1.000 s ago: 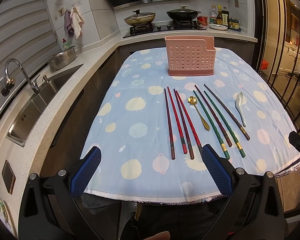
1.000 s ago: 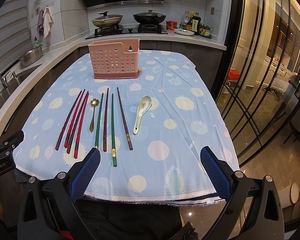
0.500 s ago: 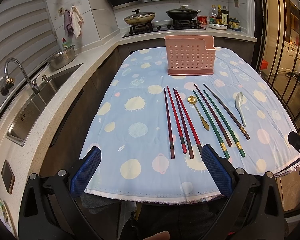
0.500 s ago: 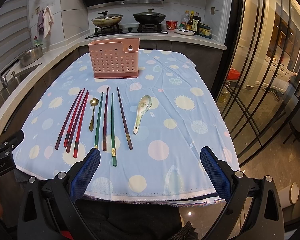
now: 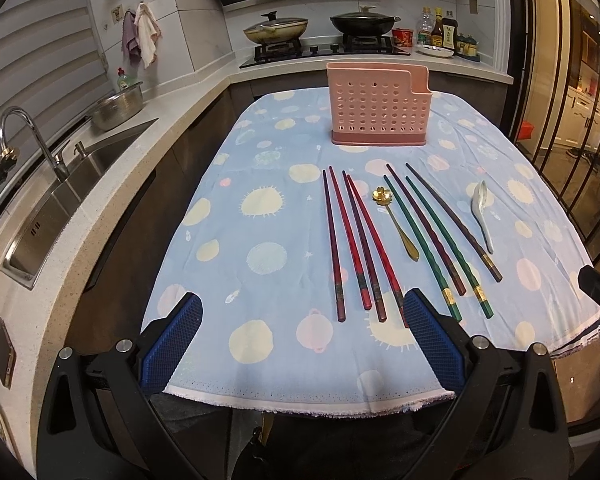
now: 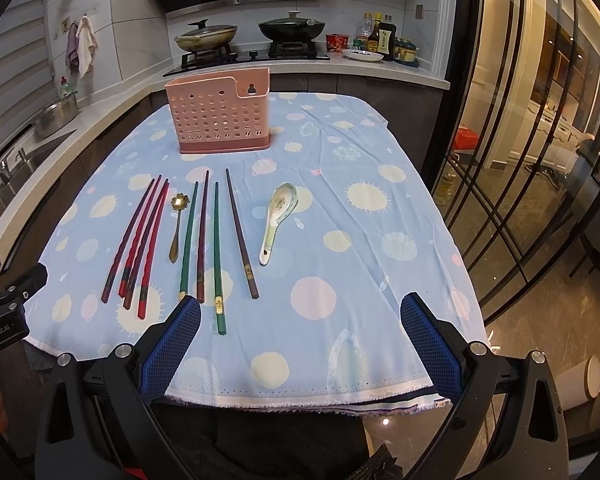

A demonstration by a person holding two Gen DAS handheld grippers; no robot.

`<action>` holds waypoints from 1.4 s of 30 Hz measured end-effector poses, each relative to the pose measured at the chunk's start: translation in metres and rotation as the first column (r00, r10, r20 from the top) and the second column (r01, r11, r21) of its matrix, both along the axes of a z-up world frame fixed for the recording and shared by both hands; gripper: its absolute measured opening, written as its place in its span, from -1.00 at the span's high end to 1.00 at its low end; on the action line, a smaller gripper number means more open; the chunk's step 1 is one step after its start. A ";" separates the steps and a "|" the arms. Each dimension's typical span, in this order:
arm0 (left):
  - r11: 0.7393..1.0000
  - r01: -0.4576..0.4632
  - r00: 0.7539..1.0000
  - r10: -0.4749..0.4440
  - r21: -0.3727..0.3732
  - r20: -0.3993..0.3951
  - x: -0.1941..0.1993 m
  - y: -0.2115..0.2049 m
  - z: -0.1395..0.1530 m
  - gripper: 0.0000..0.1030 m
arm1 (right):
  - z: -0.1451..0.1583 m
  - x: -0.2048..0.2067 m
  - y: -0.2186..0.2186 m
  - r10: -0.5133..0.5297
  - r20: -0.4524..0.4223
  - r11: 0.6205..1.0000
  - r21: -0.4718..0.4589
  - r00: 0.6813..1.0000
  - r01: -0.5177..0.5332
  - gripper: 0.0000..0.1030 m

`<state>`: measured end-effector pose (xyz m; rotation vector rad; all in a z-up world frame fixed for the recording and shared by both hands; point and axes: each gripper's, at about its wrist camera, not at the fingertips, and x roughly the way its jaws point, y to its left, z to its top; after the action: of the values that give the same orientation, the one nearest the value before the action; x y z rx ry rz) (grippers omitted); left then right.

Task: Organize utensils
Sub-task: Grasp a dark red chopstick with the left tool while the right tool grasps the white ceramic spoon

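Observation:
A pink perforated utensil holder [image 5: 378, 106] [image 6: 221, 114] stands at the far end of the table. In front of it lie several red chopsticks [image 5: 354, 242] [image 6: 138, 238], a gold flower spoon [image 5: 396, 222] [image 6: 176, 224], several green and dark chopsticks [image 5: 440, 236] [image 6: 216, 240] and a white ceramic spoon [image 5: 482, 210] [image 6: 278, 216]. My left gripper [image 5: 300, 312] is open and empty above the near table edge, just short of the red chopsticks' ends. My right gripper [image 6: 300, 312] is open and empty at the near edge, right of the green chopsticks' ends.
The table carries a blue spotted cloth [image 5: 260, 208] [image 6: 360, 240]. A counter with a sink [image 5: 56, 204] runs along the left. A stove with pans [image 5: 324, 36] is behind the table. Glass doors [image 6: 520, 140] stand to the right.

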<state>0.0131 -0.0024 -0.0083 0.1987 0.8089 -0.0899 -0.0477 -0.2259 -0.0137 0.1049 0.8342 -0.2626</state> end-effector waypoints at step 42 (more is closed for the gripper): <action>0.993 0.021 0.965 -0.051 -0.119 -0.259 0.083 0.021 -0.099 -0.06 | -0.090 0.124 -0.024 0.010 -0.157 0.986 0.165 0.988 0.017 -0.15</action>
<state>0.0963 0.0182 -0.1069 0.0925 1.0608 -0.2004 0.0760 -0.2503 -0.1040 0.2436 1.0126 -0.2062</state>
